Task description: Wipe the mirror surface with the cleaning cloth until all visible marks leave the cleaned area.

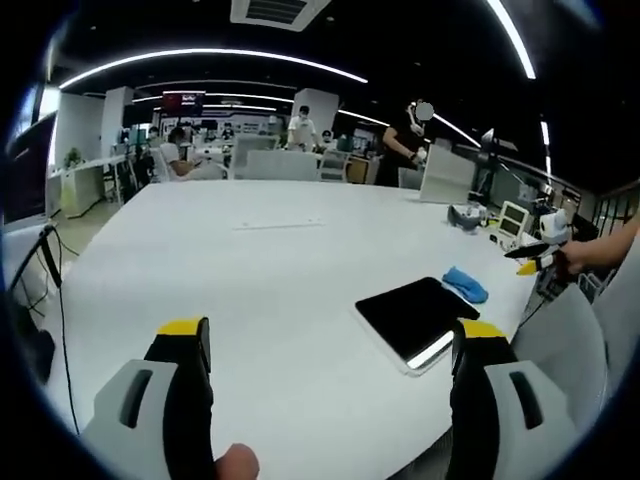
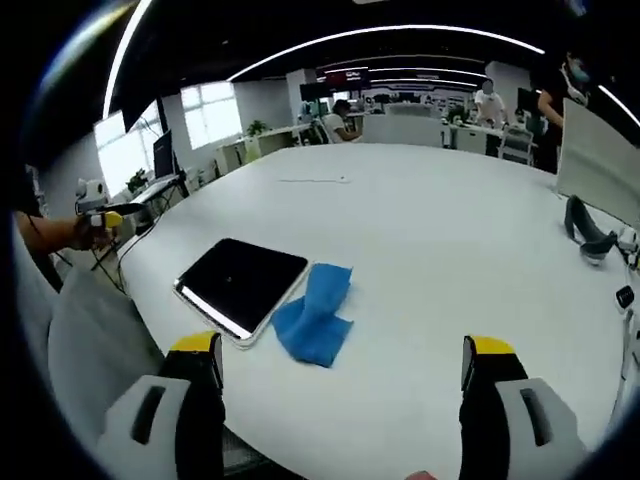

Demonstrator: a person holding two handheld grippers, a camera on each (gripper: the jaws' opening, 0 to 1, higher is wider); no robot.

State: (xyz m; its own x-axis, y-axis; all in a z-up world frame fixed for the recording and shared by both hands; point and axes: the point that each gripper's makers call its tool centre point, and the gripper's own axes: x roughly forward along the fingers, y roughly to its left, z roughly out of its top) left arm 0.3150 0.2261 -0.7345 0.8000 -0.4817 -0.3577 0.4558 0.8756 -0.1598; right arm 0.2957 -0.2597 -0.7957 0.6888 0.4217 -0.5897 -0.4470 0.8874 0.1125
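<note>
Mirror [image 2: 243,284] is lying flat on the big white table [image 2: 430,230], near the table's edge, and its dark face is looking up. Its rim is white. Right beside it the blue cleaning cloth [image 2: 315,314] is lying in a crumpled heap, and one corner of the cloth is touching the mirror's side. In the right gripper view, the right gripper [image 2: 340,360] is hanging above the table with its two yellow-tipped jaws spread wide apart, and nothing is sitting between them. The cloth and the mirror are both lying just ahead of it. In the left gripper view, the left gripper [image 1: 330,345] is also hanging over the table with its jaws wide apart and holding nothing. From this side the mirror [image 1: 418,318] is lying close to the right jaw, and the cloth [image 1: 465,284] is lying just behind it. A dark grey thing [image 2: 588,232] is sitting far off near the other edge of the table. People are sitting and standing at desks far behind the table.
</note>
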